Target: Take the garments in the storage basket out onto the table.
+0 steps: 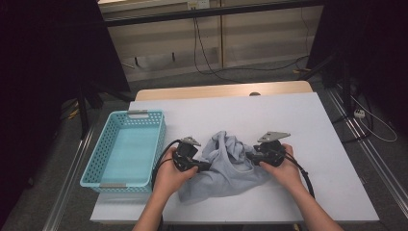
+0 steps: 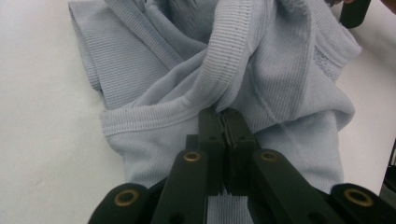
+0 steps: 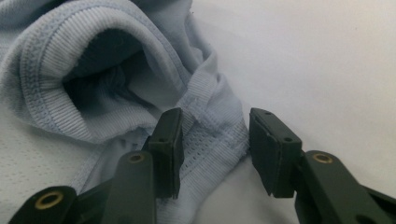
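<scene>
A crumpled light blue-grey garment (image 1: 226, 166) lies on the white table (image 1: 298, 125) between the person's two hands. My left gripper (image 1: 204, 166) holds its left side. In the left gripper view the jaws (image 2: 224, 114) are pressed together on a ribbed hem of the garment (image 2: 261, 60). My right gripper (image 1: 250, 156) is at the cloth's right side. In the right gripper view its jaws (image 3: 215, 135) stand apart, with a mesh-edged fold of the garment (image 3: 56, 65) lying between them, touching the left pad and apart from the right one.
A turquoise plastic basket (image 1: 159, 139) stands at the table's left edge, close to my left hand. Bare white tabletop stretches behind and right of the cloth. Black cables trail from both grippers toward the table's front edge.
</scene>
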A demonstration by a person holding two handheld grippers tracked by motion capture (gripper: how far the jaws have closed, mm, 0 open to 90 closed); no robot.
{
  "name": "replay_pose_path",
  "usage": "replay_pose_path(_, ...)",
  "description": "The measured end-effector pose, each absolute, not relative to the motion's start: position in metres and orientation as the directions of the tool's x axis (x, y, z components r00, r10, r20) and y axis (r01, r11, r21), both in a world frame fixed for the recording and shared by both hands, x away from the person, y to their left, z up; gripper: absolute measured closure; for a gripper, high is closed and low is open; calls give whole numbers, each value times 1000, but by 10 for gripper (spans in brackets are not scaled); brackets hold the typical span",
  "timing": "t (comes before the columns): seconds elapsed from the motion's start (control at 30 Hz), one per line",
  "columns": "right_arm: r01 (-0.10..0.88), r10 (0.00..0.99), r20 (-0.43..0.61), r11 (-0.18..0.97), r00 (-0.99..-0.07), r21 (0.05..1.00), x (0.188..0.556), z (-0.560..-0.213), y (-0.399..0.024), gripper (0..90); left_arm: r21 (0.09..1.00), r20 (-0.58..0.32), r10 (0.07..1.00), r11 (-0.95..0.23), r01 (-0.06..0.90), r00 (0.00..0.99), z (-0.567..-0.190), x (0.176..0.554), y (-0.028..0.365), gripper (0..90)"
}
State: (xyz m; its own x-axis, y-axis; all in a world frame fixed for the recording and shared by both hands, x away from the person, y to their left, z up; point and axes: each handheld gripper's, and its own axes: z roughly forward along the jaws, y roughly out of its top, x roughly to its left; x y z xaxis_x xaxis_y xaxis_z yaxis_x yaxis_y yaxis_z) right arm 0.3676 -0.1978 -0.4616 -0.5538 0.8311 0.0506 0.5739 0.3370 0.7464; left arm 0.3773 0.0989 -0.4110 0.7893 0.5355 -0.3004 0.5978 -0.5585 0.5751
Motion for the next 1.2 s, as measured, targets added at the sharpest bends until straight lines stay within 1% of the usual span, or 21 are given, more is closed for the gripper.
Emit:
replay_pose_path(0.03,568,829,41,345,-558,748,368,-461,-197,599,574,-300,536,-559,598,789,-411,377,99,872)
replay_pose_path(0.1,556,822,38,349,-569,754,367,-462,-196,695,577,-301,539,-554,601,786,-411,377,99,863)
replay_pose_path(0.17,549,807,43,360,-589,754,366,-462,-195,817,577,-298,537,-557,597,789,-411,378,100,857)
replay_pose_path(0.27,540,796,22,389,-604,746,363,-460,-193,859,578,-300,543,-550,602,784,-410,378,100,837)
replay_pose_path(0.37,551,803,61,349,-593,758,362,-456,-198,866,587,-292,549,-544,600,783,-410,379,102,800)
replay_pose_path(0.47,554,809,96,306,-580,774,359,-451,-205,866,600,-273,576,-524,604,771,-408,380,104,650)
replay_pose_path(0.53,555,807,101,304,-582,774,356,-452,-206,866,611,-276,579,-511,605,767,-406,381,105,607)
replay_pose_path(0.6,556,805,96,311,-585,771,354,-452,-206,866,626,-251,588,-507,593,769,-403,382,106,513)
replay_pose_path(0.73,553,805,102,303,-585,777,350,-450,-206,865,645,-225,600,-499,579,768,-397,386,108,380)
replay_pose_path(0.77,555,804,107,300,-585,776,349,-449,-206,865,649,-213,599,-504,571,772,-395,387,109,361)
replay_pose_path(0.87,549,804,94,311,-587,776,344,-449,-207,865,653,-221,603,-492,576,766,-392,392,112,317)
replay_pose_path(0.93,550,807,97,302,-582,779,342,-448,-209,865,655,-209,620,-485,580,756,-389,394,114,280)
replay_pose_path(1.0,551,813,102,290,-573,782,341,-447,-212,865,657,-216,637,-466,593,740,-386,397,115,260)
replay_pose_path(1.2,554,809,131,264,-572,789,340,-446,-211,863,653,-230,633,-463,600,739,-391,410,108,247)
